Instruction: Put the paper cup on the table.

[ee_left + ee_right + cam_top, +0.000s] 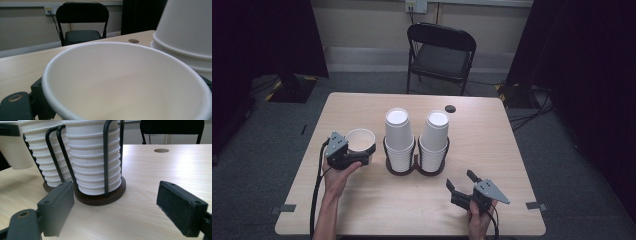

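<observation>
I have the left gripper [362, 156] clamped on a single white paper cup [360, 140], held upright and open end up just left of the cup holder [416, 165]; in the left gripper view the cup's rim [125, 50] spans nearly the whole frame and one jaw block sits at its lower left. The right gripper [462, 182] rests low near the front right of the table [492, 130], jaws spread wide with nothing between them; in the right gripper view its pads [58, 207] point at the holder's dark round base [100, 197]. Count: two stacks of inverted paper cups, left stack [398, 140] and right stack [434, 140], each inside black wire uprights on a shared double base; one loose cup; two grippers; one folding chair [440, 55] beyond the table; one dark grommet [450, 108] in the tabletop. Cups per stack I cannot count reliably. Handling judgement: the cup is very light and thin-walled, so a hard squeeze will oval or crease it. The stiffest place to hold is just under the rolled rim. The surface looks smooth and probably slips under a light grip. Nested cups are likely to stick together when one is lifted off.
</observation>
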{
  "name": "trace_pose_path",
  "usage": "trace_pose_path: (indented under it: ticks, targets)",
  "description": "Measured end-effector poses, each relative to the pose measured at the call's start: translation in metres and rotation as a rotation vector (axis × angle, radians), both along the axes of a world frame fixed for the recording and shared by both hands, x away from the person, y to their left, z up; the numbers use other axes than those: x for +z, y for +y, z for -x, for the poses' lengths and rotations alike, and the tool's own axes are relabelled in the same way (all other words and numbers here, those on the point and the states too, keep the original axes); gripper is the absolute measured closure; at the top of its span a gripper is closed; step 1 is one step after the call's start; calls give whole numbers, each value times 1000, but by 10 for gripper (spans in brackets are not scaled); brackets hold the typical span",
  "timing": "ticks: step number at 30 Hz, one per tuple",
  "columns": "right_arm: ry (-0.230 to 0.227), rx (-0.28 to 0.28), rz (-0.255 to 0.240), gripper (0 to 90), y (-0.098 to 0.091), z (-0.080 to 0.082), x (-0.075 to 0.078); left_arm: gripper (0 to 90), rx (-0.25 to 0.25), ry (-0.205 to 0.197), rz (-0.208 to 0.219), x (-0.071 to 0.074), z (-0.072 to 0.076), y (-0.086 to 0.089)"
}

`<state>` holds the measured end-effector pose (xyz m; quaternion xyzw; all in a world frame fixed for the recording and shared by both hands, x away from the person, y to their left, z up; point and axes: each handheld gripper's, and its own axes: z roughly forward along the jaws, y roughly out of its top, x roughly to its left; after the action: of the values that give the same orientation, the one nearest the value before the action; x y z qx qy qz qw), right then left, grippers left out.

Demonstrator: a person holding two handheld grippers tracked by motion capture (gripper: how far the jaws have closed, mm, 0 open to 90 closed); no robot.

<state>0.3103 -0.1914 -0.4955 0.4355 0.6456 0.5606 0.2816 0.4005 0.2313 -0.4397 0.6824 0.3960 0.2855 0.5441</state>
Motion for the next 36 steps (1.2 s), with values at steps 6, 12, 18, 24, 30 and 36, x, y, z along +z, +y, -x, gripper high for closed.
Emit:
trace_pose_path:
  ticks: [6,12,18,24,30,36]
  targets:
    - [6,4,22,139,2,0,0,78,-10,-21,32,-7,-12,2]
    - [12,9,9,139,1,-1,0,79,25,15,21,-16,-26,0]
    - [15,14,13,140,1,-1,0,78,26,32,3,-25,-31,0]
    - [15,14,6,140,1,-1,0,84,30,54,-13,-34,-32,0]
    - [22,19,13,140,1,-2,0,91,40,78,-39,-36,-32,-1]
    - [21,21,2,140,0,-1,0,114,58,121,-74,-41,-33,-3]
